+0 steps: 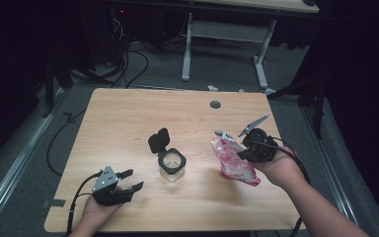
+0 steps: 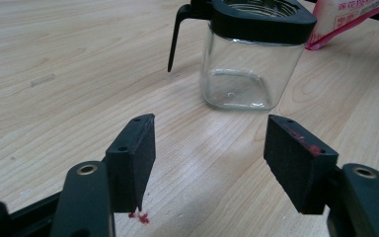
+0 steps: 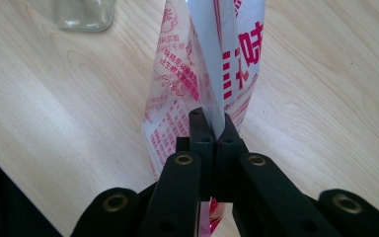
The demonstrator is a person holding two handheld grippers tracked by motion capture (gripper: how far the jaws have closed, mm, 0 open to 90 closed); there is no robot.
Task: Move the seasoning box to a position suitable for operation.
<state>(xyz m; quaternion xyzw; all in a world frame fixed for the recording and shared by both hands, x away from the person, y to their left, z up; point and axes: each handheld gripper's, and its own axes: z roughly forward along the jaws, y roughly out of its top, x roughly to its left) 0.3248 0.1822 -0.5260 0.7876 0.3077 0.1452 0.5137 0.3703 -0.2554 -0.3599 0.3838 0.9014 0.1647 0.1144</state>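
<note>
Right gripper [image 3: 211, 129] jaws clamped on a red-and-white plastic bag [image 3: 205, 74] at centre frame, left gripper [image 2: 209, 163] jaws spread wide and empty at bottom, glass jar [image 2: 244, 64] with black flip lid at upper right, wooden table [image 2: 54, 98] beneath.

Jar [image 1: 171, 164] sits mid-table [image 1: 128, 113], its lid [image 1: 158, 139] flipped up behind it. Bag [image 1: 234, 160] is to its right in the right gripper [image 1: 241, 146]; left gripper [image 1: 130, 179] is lower left, near the table's front edge.

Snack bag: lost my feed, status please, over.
Right gripper shut on red-and-white bag. Left gripper open, empty. Glass jar lid open; nothing between bag and jar.
</note>
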